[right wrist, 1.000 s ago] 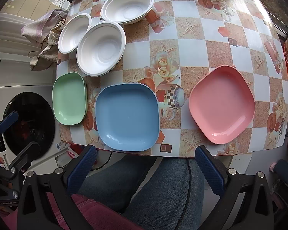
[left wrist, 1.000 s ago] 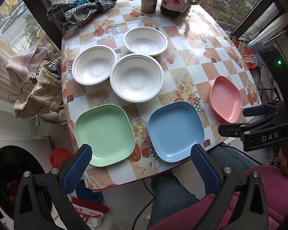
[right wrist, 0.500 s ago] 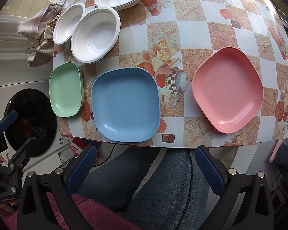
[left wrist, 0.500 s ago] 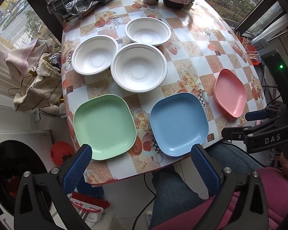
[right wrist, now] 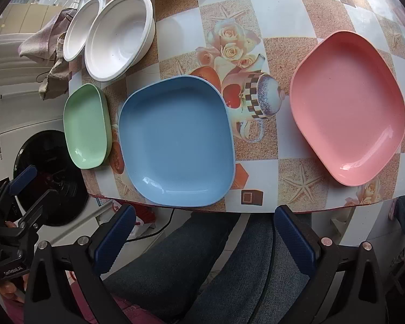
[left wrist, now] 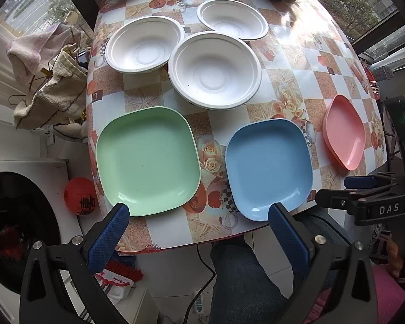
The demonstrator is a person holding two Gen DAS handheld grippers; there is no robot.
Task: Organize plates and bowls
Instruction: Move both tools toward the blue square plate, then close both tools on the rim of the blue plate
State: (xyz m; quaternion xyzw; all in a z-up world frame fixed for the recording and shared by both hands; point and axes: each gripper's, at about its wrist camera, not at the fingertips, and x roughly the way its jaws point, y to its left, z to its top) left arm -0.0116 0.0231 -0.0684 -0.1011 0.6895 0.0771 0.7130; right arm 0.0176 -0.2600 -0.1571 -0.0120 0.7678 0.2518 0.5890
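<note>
Both grippers are brought closer to the table (left wrist: pixel 297 62), the left gripper (left wrist: pixel 197 216) and right gripper (right wrist: pixel 202 216) held spread wide, empty, at its near edge; three plates and three bowls are counted on it.

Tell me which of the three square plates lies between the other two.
The blue plate. It sits in the middle of the row along the table's near edge, with the green plate on its left and the pink plate on its right.

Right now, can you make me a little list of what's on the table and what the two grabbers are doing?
plates: square green plate, square blue plate, square pink plate, side by side along the near edge
bowls: three round white bowls behind them
table: checked flowery tablecloth
left gripper: open, empty
right gripper: open, empty
stacked: nothing yet
</note>
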